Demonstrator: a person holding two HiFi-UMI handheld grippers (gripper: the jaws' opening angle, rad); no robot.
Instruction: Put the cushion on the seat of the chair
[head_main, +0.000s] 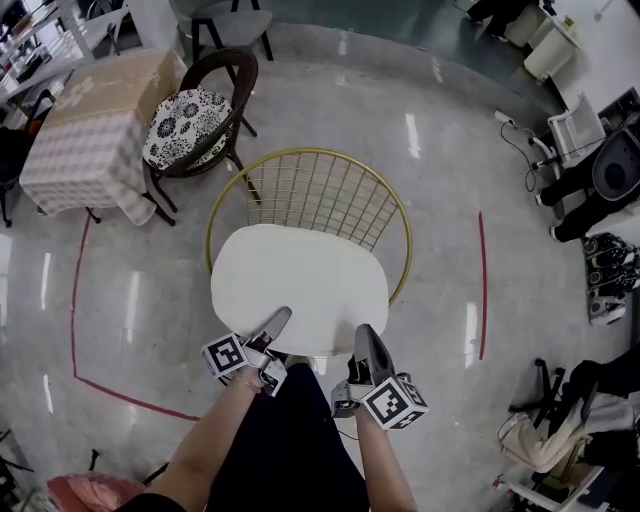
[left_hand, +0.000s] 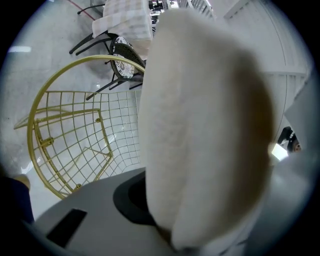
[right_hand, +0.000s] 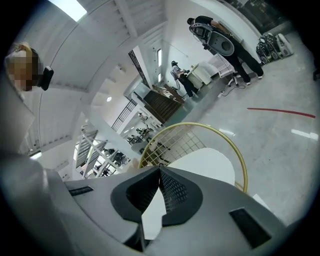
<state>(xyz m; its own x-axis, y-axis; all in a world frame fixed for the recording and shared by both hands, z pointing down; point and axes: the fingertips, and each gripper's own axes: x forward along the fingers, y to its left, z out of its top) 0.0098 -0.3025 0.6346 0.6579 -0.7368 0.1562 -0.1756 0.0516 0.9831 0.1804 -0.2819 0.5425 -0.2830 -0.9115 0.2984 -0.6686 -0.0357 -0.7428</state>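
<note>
Cushion (head_main: 298, 280) pinched at near edge by left gripper (head_main: 278, 320) and right gripper (head_main: 366, 338) | you lower it level, centred over chair (head_main: 310, 151) seat.

**Head view.** Light is bright and even, from overhead. The floor (head_main: 440, 200) is glossy, and long glare streaks lie left of, right of and beyond the cushion (head_main: 300, 285). The cushion reads near-white, with little surface detail. Shadows are faint. Lines bow toward the frame edges.

**Left gripper view.** The cushion (left_hand: 200, 125) sits close to the lens and is out of focus. Its right flank is shaded brownish. The chair (left_hand: 65, 135), left of the cushion, is fairly sharp. The corners are vignetted black.

**Right gripper view.** A ceiling light (right_hand: 65, 7), high and left of the cushion (right_hand: 210, 165), burns out to white. Pale glare patches mark the floor (right_hand: 280, 150) right of the cushion. Fisheye bending is strong and the corners are dark.
</note>
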